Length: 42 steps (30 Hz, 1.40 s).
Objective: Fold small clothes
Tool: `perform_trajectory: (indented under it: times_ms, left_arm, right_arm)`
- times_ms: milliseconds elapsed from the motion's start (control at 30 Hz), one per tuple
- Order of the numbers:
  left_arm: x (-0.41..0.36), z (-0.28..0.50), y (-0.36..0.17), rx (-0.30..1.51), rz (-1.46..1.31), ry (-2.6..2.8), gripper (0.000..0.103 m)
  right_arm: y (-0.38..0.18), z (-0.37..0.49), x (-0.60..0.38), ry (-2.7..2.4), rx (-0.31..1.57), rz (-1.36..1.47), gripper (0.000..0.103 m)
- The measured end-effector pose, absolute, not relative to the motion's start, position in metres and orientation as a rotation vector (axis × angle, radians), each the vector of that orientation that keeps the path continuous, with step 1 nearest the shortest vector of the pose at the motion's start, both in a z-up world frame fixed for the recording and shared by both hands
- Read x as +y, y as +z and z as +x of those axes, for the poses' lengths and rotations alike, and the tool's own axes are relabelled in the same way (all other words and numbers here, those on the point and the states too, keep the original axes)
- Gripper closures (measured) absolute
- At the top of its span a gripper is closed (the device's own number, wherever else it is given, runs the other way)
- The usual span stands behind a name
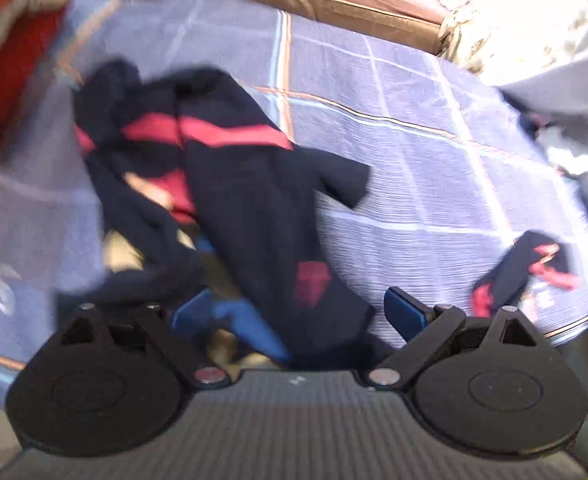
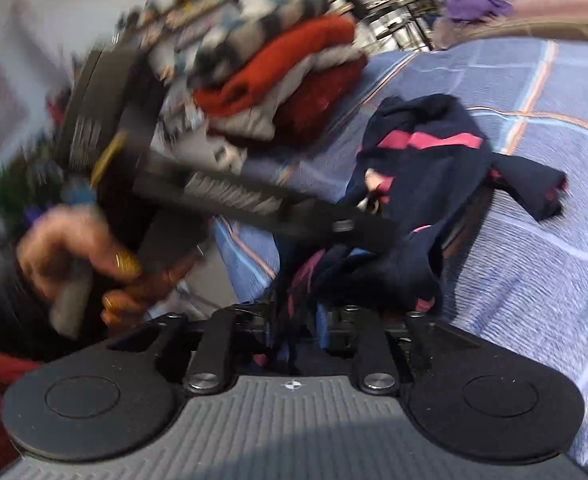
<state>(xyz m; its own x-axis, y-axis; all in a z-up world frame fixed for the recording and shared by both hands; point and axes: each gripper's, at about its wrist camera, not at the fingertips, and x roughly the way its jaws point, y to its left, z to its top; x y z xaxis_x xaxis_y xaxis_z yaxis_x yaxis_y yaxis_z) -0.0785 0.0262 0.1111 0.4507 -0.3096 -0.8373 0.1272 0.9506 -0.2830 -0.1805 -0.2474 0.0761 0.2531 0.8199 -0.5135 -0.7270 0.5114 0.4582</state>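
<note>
**Dark cloth bunched in my right jaws**

Right gripper (image 2: pixel 294 336) nearest, its jaws pinching a fold of the navy garment (image 2: pixel 426 184). Left gripper (image 1: pixel 294 312) gapes, cloth lying loose between. Feels light, floppy, likely to slump; I'd take hems or shoulders. It sprawls on the checked bedspread (image 1: pixel 434 168), folded pile (image 2: pixel 294 76) behind.

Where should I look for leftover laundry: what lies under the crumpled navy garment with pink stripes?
Under the navy pink-striped garment lies the blue checked bedsheet. Red, tan and blue patches peek through its folds; whether they are separate clothes stays hidden.
</note>
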Motion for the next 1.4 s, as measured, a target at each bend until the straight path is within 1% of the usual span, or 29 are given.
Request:
perform_trajectory:
  times_ms: [33,67,100,133,200,233,267,300,333,367,400,433,500,567,600,633,667,700,800,967,1067,1133,1233,1367,1400]
  left_arm:
    - [0.025,-0.079,0.11,1.074,-0.198,-0.282,0.009]
    - [0.021,-0.081,0.11,1.073,-0.172,-0.276,0.009]
    - [0.016,-0.083,0.112,1.057,-0.122,-0.265,0.009]
    - [0.01,-0.086,0.115,1.036,-0.066,-0.253,0.01]
    - [-0.003,-0.095,0.121,0.99,0.043,-0.249,0.01]
    - [-0.009,-0.097,0.121,0.983,0.09,-0.259,0.01]
    - [-0.014,-0.098,0.119,0.984,0.141,-0.257,0.011]
    - [-0.018,-0.101,0.115,0.986,0.178,-0.245,0.015]
    - [-0.019,-0.101,0.112,0.993,0.183,-0.238,0.022]
    - [-0.02,-0.102,0.108,1.009,0.16,-0.243,0.027]
    - [-0.021,-0.103,0.106,1.026,0.129,-0.253,0.037]
    - [-0.021,-0.102,0.106,1.037,0.111,-0.259,0.04]
    - [-0.032,-0.106,0.107,1.028,0.173,-0.262,0.04]
    - [-0.04,-0.111,0.104,1.033,0.227,-0.265,0.044]
    - [-0.041,-0.111,0.102,1.049,0.218,-0.279,0.05]
    - [-0.041,-0.111,0.1,1.066,0.203,-0.297,0.058]
    - [-0.041,-0.11,0.098,1.083,0.195,-0.3,0.075]
    - [-0.039,-0.11,0.095,1.092,0.205,-0.285,0.084]
    - [-0.023,-0.112,0.092,1.102,0.154,-0.278,0.092]
    - [0.002,-0.114,0.097,1.086,0.031,-0.281,0.094]
    - [0.012,-0.12,0.11,1.033,0.01,-0.258,0.094]
    - [0.02,-0.125,0.118,1.003,0.014,-0.234,0.094]
    - [0.036,-0.131,0.125,0.99,-0.039,-0.214,0.094]
    - [0.058,-0.14,0.126,0.986,-0.092,-0.173,0.094]
    - [0.063,-0.141,0.126,0.986,-0.113,-0.172,0.094]
  right_arm:
    - [0.074,-0.183,-0.239,1.062,0.791,0.096,0.061]
    - [0.072,-0.187,-0.239,1.077,0.796,0.077,0.059]
    - [0.073,-0.188,-0.231,1.094,0.812,0.074,0.051]
    - [0.075,-0.191,-0.234,1.113,0.825,0.078,0.047]
    - [0.083,-0.197,-0.234,1.128,0.81,0.083,0.032]
    - [0.087,-0.202,-0.244,1.129,0.803,0.091,0.029]
    - [0.091,-0.205,-0.254,1.123,0.793,0.106,0.024]
    - [0.094,-0.208,-0.264,1.118,0.787,0.12,0.019]
    - [0.097,-0.21,-0.271,1.116,0.785,0.127,0.016]
    - [0.097,-0.213,-0.277,1.115,0.788,0.13,0.009]
    - [0.095,-0.211,-0.277,1.103,0.792,0.131,0.004]
    - [0.094,-0.211,-0.276,1.089,0.792,0.139,0.003]
    - [0.091,-0.207,-0.257,1.099,0.796,0.154,0.0]
    - [0.089,-0.205,-0.23,1.141,0.815,0.139,0.0]
    - [0.083,-0.199,-0.216,1.159,0.826,0.142,0.0]
    - [0.083,-0.193,-0.204,1.164,0.832,0.15,0.0]
    - [0.081,-0.193,-0.207,1.166,0.848,0.158,0.0]
    - [0.083,-0.192,-0.21,1.162,0.853,0.159,0.001]
    - [0.096,-0.187,-0.231,1.134,0.859,0.14,0.001]
    - [0.115,-0.148,-0.273,1.0,0.825,0.253,0.0]
    - [0.108,-0.106,-0.271,0.872,0.808,0.404,0.0]
    - [0.092,-0.068,-0.249,0.881,0.864,0.543,0.0]
    - [0.059,-0.025,-0.221,0.859,1.009,0.763,0.0]
    - [0.018,0.007,-0.184,0.822,1.18,0.991,0.009]
    - [0.013,0.012,-0.176,0.805,1.194,0.99,0.014]
